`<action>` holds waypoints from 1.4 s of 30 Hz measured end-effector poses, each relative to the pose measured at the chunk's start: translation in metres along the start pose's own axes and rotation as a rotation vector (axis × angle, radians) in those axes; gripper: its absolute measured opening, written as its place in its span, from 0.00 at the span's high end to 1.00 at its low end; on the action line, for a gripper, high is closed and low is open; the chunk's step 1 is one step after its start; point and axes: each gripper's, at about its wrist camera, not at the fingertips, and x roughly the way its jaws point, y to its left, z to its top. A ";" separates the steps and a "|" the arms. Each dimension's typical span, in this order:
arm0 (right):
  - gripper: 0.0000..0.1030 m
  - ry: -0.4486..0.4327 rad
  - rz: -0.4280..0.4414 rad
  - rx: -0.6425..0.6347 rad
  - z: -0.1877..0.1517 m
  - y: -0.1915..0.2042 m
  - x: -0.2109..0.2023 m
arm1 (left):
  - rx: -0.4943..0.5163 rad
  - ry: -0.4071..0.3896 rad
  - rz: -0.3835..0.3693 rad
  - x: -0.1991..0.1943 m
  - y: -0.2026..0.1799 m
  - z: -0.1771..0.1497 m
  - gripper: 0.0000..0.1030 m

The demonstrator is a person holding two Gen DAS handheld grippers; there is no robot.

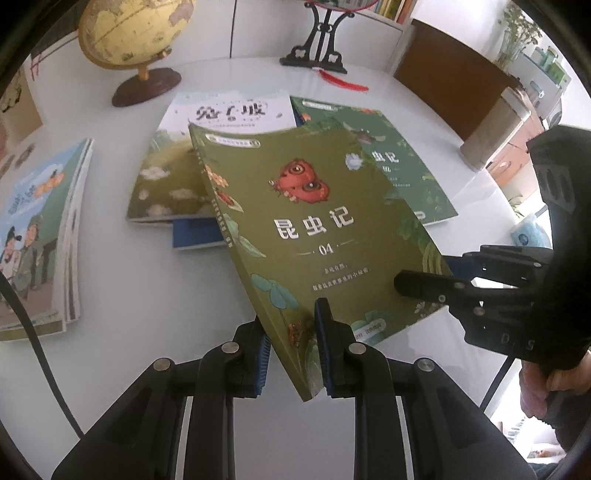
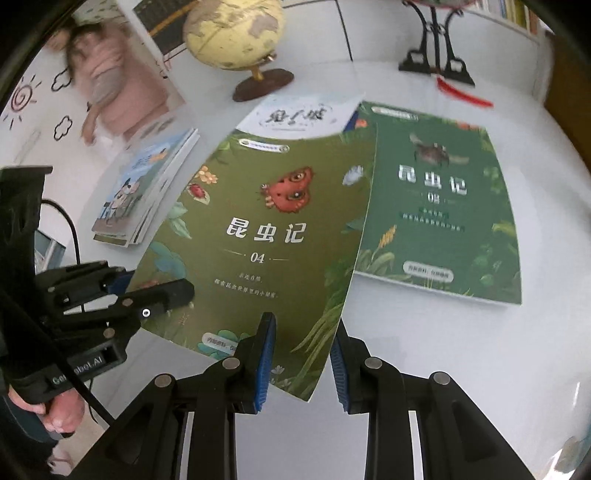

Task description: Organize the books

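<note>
Both tongs are on the olive book [image 1: 314,221]: left gripper [image 1: 291,354] pinches its near spine corner, right gripper [image 2: 301,360] pinches the opposite near corner. Book is off the table [image 1: 147,295], tilted, cover bowed between the two grips. It hangs over the loose pile: white book [image 1: 229,110] and blue book [image 1: 195,236] under it, dark green book [image 2: 439,206] just beside on the right. Separate stack [image 1: 40,240] sits well apart to the left; globe [image 1: 133,33] behind. Risks, my read: both grips are shallow corner bites on a floppy paperback, so uneven motion between the hands could twist it free or crease the cover. Dragging it low could also shove the pile.
</note>
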 end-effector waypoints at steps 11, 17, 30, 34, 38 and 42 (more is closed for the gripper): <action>0.73 0.033 0.055 0.095 -0.001 -0.023 0.014 | -0.158 0.022 -0.194 0.006 0.018 0.005 0.81; 0.73 0.037 0.146 0.183 -0.001 -0.037 0.019 | -0.176 0.032 -0.180 0.024 0.015 0.012 0.81; 0.73 -0.079 0.170 -0.016 0.013 0.013 -0.033 | 0.006 -0.154 -0.034 -0.039 -0.001 0.024 0.81; 0.73 -0.120 0.165 -0.092 0.018 0.042 -0.050 | 0.049 -0.201 0.026 -0.059 0.004 0.024 0.81; 0.73 -0.146 0.145 -0.130 0.026 0.068 -0.056 | 0.036 -0.230 0.028 -0.076 0.020 0.025 0.81; 0.73 -0.165 0.140 -0.165 0.036 0.092 -0.059 | 0.020 -0.275 0.058 -0.099 0.041 0.023 0.81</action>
